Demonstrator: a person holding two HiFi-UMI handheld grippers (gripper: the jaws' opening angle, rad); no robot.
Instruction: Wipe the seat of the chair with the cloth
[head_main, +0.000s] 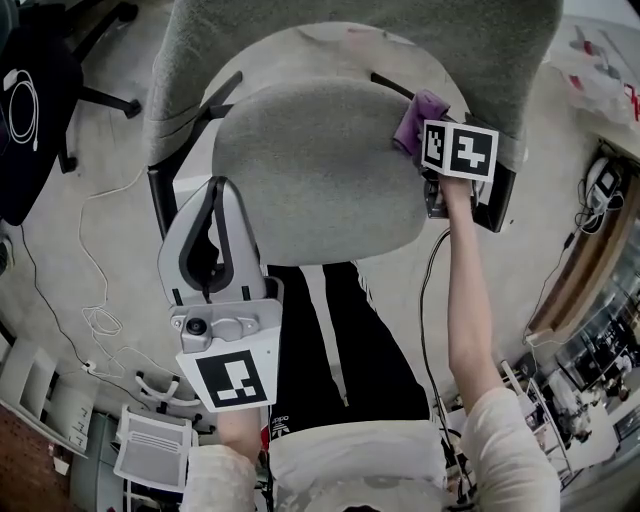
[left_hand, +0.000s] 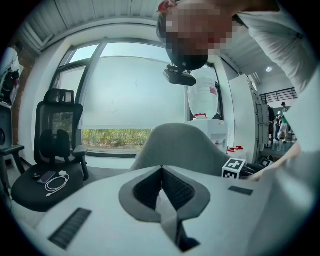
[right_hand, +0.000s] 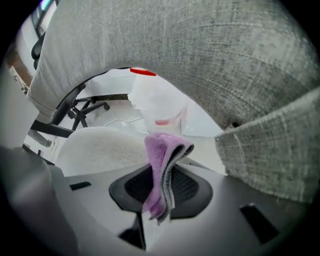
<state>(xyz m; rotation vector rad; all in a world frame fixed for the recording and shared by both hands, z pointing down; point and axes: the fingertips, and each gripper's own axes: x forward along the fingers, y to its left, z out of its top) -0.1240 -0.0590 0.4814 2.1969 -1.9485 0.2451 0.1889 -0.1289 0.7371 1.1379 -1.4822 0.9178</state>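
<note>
The grey fabric chair seat fills the middle of the head view, with its backrest curving round the far side. My right gripper is over the seat's far right corner, shut on a folded purple cloth. The cloth sticks up out of the closed jaws in the right gripper view, with the backrest close ahead and the seat below left. My left gripper hangs off the seat's left edge, shut and empty. Its closed tips point toward the backrest.
A black office chair with a white cable on it stands far left, and appears again in the left gripper view. Cables trail on the floor. A white rack sits near left. The person's black trousers are right before the seat.
</note>
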